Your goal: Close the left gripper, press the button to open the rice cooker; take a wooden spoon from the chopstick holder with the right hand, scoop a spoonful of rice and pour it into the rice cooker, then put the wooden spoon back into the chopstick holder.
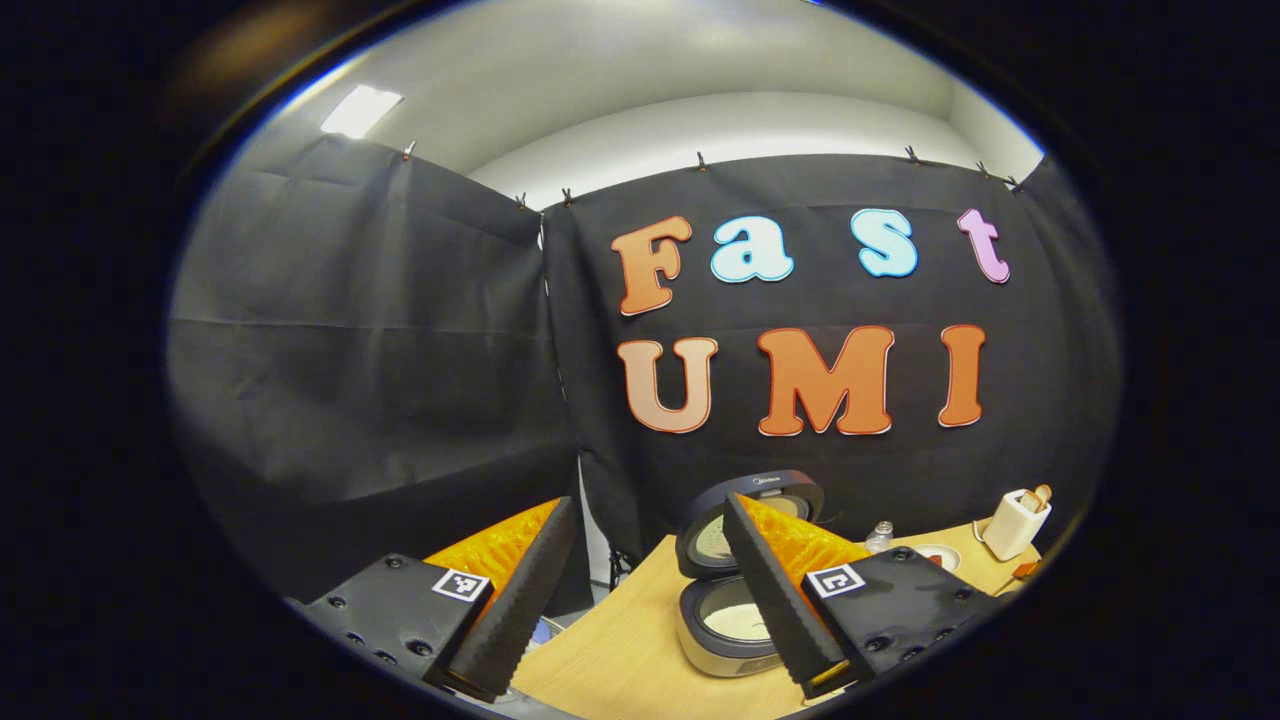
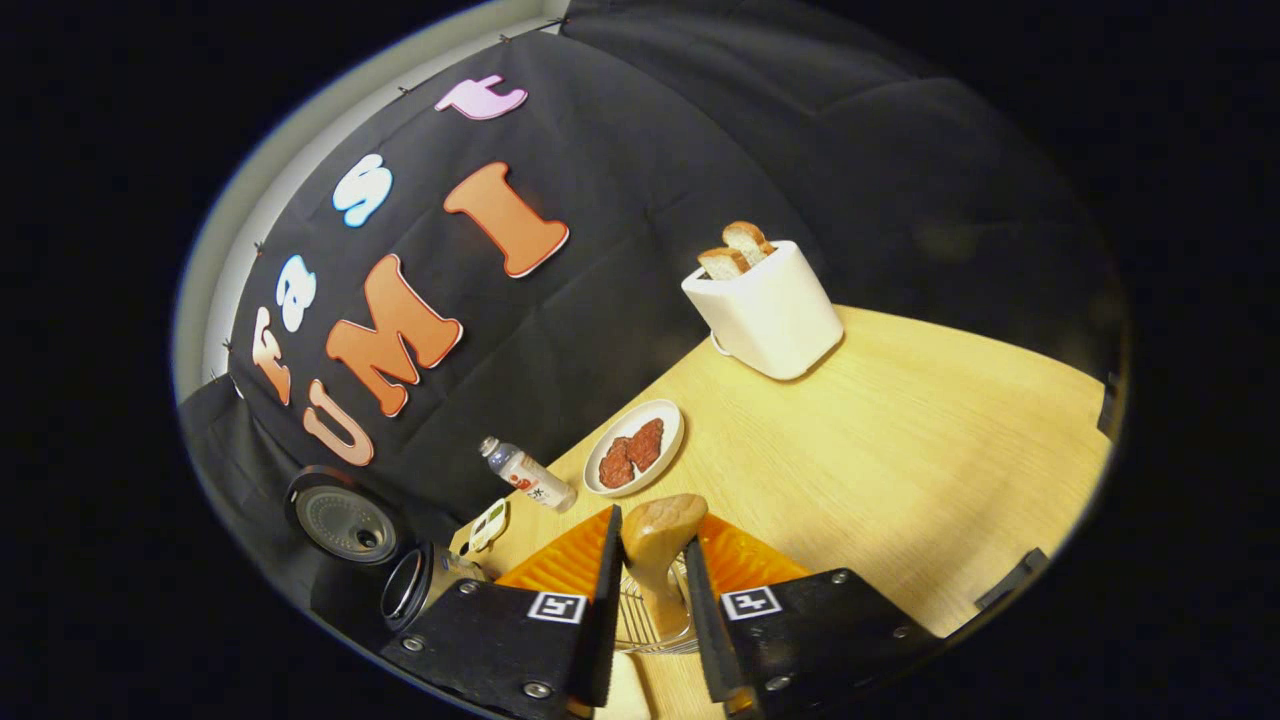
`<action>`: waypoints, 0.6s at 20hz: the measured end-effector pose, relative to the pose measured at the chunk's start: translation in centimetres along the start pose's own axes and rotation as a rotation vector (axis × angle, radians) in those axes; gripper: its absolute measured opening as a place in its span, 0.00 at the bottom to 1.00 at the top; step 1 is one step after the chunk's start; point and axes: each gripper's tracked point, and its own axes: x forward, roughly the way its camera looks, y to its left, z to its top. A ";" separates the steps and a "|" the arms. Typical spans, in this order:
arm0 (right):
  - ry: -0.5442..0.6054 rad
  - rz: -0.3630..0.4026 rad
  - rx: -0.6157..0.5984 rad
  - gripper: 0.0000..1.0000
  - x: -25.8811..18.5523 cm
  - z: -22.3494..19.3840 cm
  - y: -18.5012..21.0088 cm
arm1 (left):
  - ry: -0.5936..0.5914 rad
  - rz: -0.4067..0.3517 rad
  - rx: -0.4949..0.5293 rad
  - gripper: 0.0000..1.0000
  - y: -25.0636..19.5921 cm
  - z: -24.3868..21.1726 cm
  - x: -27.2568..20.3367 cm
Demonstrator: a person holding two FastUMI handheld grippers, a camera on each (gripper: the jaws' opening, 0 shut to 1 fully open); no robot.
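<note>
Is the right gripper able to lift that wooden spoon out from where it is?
Probably yes: the right gripper already has its fingers on either side of the wooden spoon, and nothing blocks the way above it.

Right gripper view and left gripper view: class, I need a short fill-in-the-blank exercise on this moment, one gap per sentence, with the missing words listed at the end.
1. The rice cooker stands with its lid ____.
2. The right gripper has its fingers on either side of the ____ spoon.
3. Two slices of bread stick up out of the white ____.
4. The small plate of reddish food lies between the bottle and the ____.

Missing words: open; wooden; toaster; toaster
</note>
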 end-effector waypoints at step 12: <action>-0.169 -0.049 -0.167 0.14 -5.2 3.6 8.5 | 0.011 -0.135 0.010 0.94 2.9 -0.8 5.2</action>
